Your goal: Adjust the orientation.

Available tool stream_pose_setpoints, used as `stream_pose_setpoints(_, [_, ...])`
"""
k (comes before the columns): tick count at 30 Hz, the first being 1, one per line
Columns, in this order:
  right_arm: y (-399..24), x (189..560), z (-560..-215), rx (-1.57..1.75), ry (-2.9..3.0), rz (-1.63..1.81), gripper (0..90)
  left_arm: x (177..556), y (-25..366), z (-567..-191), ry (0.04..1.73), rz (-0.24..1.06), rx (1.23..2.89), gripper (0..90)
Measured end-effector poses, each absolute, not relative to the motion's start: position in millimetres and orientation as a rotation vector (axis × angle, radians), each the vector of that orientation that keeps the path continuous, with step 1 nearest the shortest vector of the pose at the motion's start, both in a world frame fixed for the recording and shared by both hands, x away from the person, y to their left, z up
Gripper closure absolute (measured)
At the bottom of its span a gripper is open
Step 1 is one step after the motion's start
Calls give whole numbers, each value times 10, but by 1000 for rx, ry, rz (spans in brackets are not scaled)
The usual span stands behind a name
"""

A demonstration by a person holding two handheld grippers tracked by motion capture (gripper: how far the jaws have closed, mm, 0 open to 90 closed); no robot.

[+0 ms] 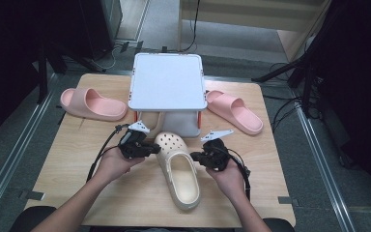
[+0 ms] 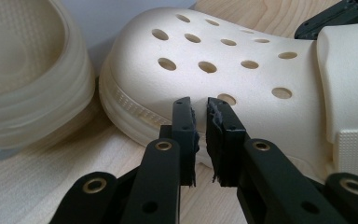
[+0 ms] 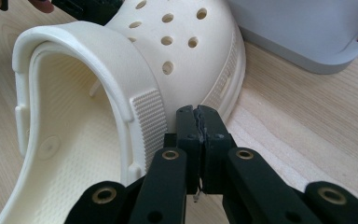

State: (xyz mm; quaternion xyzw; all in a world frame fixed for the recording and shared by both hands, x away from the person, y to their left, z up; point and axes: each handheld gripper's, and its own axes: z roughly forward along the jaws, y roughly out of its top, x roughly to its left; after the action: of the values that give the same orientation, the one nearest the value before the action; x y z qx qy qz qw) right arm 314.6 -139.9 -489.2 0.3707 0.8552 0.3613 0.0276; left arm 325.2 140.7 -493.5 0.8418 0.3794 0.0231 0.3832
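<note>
A cream clog (image 1: 181,179) with holes in its toe lies in the middle of the wooden table, toe toward a white shelf. My left gripper (image 1: 152,149) is at the toe's left side. In the left gripper view its jaws (image 2: 199,103) stand a narrow slit apart with nothing between them, tips close to the clog's (image 2: 223,51) side wall. My right gripper (image 1: 195,157) is at the clog's right side. In the right gripper view its jaws (image 3: 196,109) are shut and empty, right beside the clog's (image 3: 74,140) textured strap end.
A white two-level shelf (image 1: 166,82) stands at the back centre. A second cream clog (image 2: 23,70) lies under it. One pink slide (image 1: 92,104) lies at the back left and another pink slide (image 1: 234,111) at the back right. Bare wood (image 1: 77,169) lies along the table's front.
</note>
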Motion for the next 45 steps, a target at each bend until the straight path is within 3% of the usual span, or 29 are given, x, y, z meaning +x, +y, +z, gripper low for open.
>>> stream_pose_setpoints(29, [-1545,2990,-4921,1252,2567,1136,874,3454,1206,-4937,905,3,2159,804])
stream_pose_setpoints(44, [-1729,2673,-4587,1286,2416,1303,655,3459,1370,-4394,898,9,2123,728])
stream_pose_setpoints(45, [-1705,2623,-4576,1285,2415,1311,598,3473,1397,-4292,889,11,2119,727])
